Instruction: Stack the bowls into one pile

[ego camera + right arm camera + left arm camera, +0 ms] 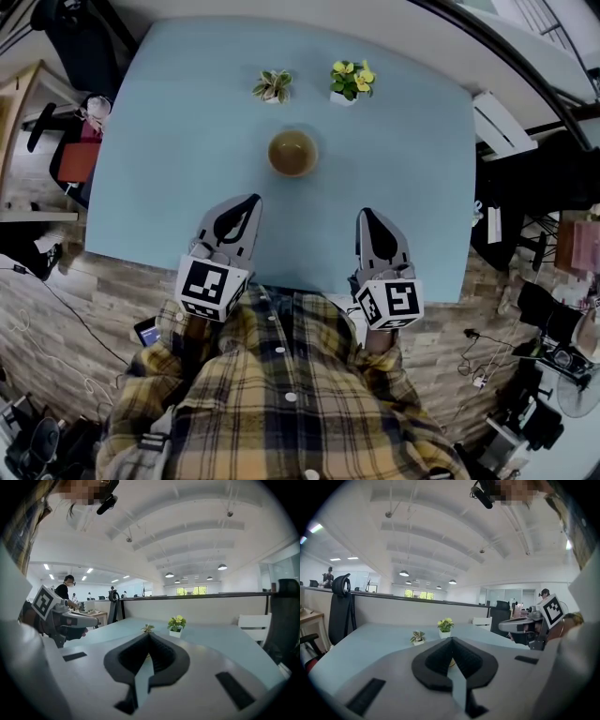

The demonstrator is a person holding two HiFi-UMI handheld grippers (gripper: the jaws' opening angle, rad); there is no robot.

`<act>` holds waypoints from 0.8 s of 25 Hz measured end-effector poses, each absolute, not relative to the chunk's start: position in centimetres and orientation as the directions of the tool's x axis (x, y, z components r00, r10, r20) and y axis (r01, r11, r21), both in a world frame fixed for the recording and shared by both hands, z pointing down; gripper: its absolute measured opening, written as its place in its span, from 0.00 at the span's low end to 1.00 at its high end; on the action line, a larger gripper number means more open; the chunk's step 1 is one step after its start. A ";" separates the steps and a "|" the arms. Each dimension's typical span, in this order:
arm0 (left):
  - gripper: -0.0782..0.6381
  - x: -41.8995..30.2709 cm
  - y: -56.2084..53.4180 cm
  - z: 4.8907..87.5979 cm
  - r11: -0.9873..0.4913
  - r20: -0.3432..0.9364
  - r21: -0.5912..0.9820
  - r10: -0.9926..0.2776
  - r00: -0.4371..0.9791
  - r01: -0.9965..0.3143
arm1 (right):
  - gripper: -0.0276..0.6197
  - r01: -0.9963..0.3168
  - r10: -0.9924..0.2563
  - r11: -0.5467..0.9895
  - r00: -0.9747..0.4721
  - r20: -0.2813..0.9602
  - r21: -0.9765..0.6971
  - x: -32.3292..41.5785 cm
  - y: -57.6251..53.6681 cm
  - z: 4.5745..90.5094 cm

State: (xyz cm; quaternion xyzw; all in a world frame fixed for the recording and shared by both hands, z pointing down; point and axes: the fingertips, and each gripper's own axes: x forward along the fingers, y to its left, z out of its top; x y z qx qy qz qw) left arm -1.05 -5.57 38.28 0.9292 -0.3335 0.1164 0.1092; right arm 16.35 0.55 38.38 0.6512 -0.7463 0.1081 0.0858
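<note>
While the 2 hand-held grippers are closed, the bowl lies ahead between them.

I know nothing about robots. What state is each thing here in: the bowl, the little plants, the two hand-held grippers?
Bowl: upright mid-table, open side up, nothing touching it.
Left hand-held gripper: jaws shut, holding nothing.
Right hand-held gripper: jaws shut, holding nothing.
Yellow-flowered plant: upright in its pot.
Striped-leaf plant: upright in its pot.
</note>
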 end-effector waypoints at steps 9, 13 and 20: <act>0.10 -0.8 -6.3 38.6 -0.750 0.293 0.130 -0.596 0.748 -0.649 | 0.05 -0.991 -0.949 0.128 -0.136 0.284 -0.046 16.9 -0.3 38.6; 0.10 -0.8 -6.7 38.7 -0.746 0.296 0.131 -0.599 0.744 -0.653 | 0.05 -0.990 -0.948 0.127 -0.138 0.285 -0.054 16.9 -0.6 38.8; 0.10 -0.9 -7.3 38.9 -0.739 0.303 0.134 -0.604 0.738 -0.660 | 0.05 -0.988 -0.945 0.138 -0.151 0.291 -0.063 16.9 -1.2 39.0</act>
